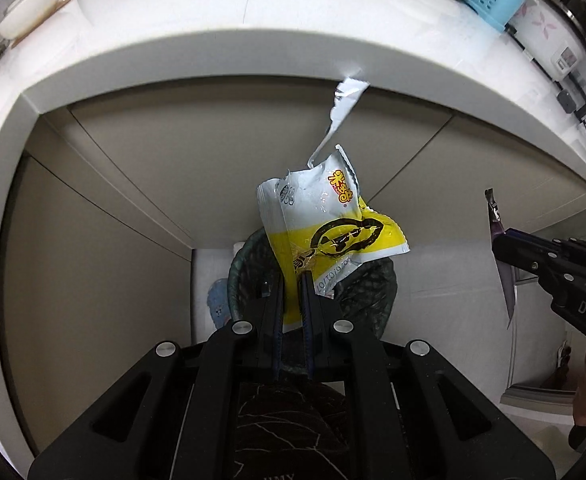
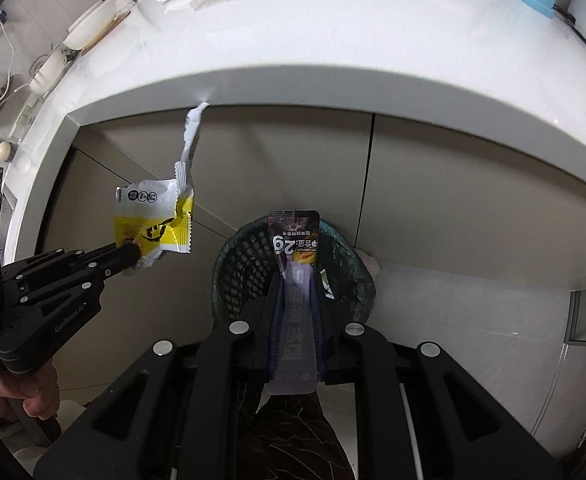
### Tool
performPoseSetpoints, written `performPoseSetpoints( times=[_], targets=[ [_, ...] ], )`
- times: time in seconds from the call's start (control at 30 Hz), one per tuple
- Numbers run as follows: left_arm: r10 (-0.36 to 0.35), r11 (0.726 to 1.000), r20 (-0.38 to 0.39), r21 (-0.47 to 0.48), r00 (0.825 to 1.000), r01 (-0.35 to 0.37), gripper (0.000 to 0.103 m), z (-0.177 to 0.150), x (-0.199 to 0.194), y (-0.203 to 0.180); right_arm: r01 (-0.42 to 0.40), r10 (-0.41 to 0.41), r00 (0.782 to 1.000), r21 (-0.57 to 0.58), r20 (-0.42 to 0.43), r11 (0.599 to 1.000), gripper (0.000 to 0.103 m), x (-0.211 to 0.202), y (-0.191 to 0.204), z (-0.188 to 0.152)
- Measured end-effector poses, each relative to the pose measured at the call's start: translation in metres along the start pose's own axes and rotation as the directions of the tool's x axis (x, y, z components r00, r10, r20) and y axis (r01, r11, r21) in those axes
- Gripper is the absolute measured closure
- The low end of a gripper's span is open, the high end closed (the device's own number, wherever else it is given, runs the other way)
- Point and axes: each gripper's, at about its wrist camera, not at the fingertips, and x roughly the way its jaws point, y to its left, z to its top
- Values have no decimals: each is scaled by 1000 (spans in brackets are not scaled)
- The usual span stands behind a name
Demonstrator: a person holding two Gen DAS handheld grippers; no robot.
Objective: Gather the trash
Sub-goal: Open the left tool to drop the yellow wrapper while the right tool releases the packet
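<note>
A crumpled white-and-yellow plastic snack wrapper printed with orange characters is being clamped by the left gripper above a dark green mesh wastebasket. A flat dark purple sachet, marked "29", is being pinched by the right gripper, lettered "DAS", directly over that basket, below a white countertop edge.

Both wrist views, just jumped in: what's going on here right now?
A person is collecting trash with a handheld tool in each hand. The left tool is shut on a yellow and white snack wrapper, and the right tool is shut on a purple wrapper. Both point steeply down over a dark mesh wastebasket on the floor below the white countertop. Neither wrapper has been dropped in yet.
</note>
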Motion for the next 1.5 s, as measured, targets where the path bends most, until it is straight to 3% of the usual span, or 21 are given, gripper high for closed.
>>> performPoseSetpoints(
  times=[0.93, 1.23, 1.5],
  targets=[
    [46, 997, -124, 73, 991, -38, 95, -8, 77, -15, -12, 11, 997, -21, -71, 1000, 90, 66, -2, -11],
    [39, 995, -116, 92, 993, -28, 87, -6, 85, -16, 0, -1, 996, -11, -86, 1000, 90, 69, -2, -11],
    [35, 995, -115, 93, 993, -24, 67, -6, 88, -17, 0, -1, 996, -11, -93, 1000, 90, 73, 0, -10]
  ],
)
